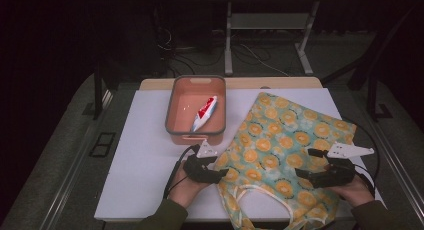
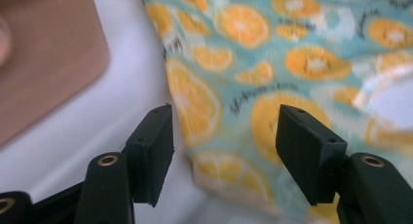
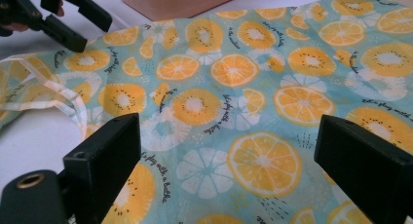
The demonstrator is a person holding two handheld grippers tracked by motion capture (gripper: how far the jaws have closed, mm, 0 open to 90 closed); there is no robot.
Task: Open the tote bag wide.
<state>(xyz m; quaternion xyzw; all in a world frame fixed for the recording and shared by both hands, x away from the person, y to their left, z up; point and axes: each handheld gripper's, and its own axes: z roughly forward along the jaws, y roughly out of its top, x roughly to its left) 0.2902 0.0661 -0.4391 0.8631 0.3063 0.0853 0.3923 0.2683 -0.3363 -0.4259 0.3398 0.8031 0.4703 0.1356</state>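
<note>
The bag (image 1: 285,155) is laid flat on the counter (image 1: 145,155), mouth and handles toward the person. The left gripper (image 2: 224,136) is held at its left edge, fingers apart, nothing clamped. The right gripper (image 3: 229,165) is poised over the cloth, fingers wide apart. No grasp is yet made; handling remains.

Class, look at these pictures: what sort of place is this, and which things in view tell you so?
Probably a lab or recording workspace, not a home: a white board as the work surface, loose cables on the dark floor behind, a metal stand, and a hand-held left gripper and right gripper.
</note>
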